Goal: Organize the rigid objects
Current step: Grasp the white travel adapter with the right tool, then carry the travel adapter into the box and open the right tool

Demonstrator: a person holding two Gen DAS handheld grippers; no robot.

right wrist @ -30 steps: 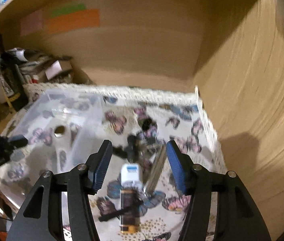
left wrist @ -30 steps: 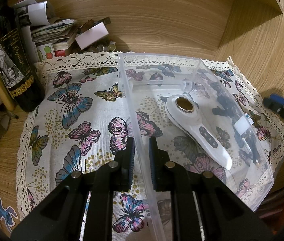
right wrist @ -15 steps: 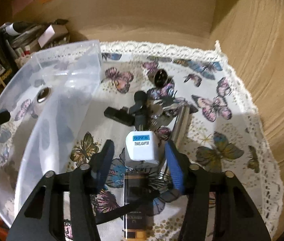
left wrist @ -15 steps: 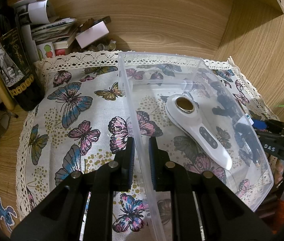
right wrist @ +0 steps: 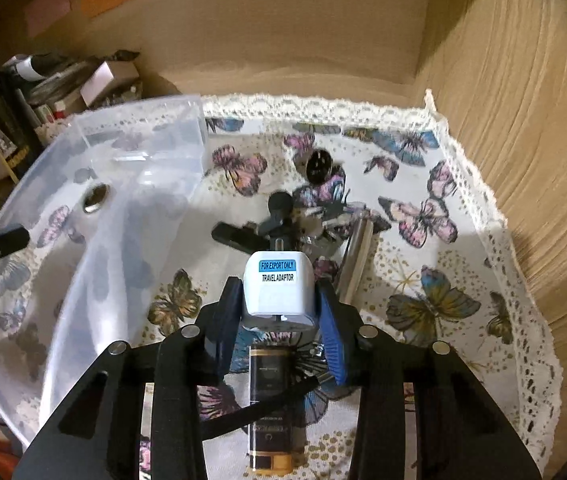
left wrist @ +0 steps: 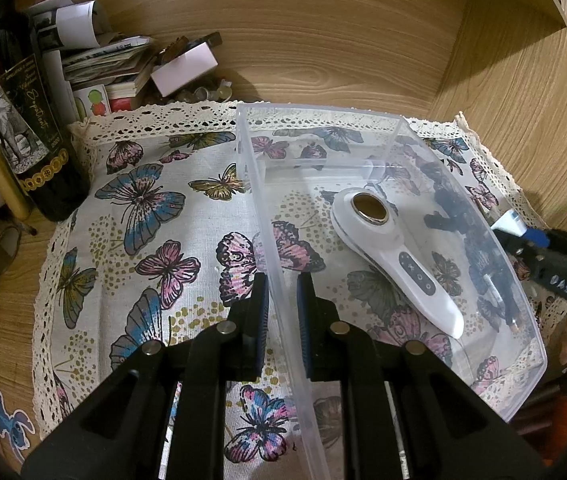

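Pinching the bin's near wall, the left gripper was clamped shut on it. Right of the bin, on the cloth, the right gripper had just been closing, its pads touching the adaptor between them.

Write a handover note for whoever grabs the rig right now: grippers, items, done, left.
Left gripper: shut on the near wall of the clear plastic bin, steadying it on the butterfly cloth.
Right gripper: jaws just closing around the white travel adaptor, pads at its sides; grip looks made, not lifted.
Done: white handheld device lies in the bin.
Left: adaptor, black-and-gold lighter, black pieces, metal rod and a small round part all lie on the cloth right of the bin.
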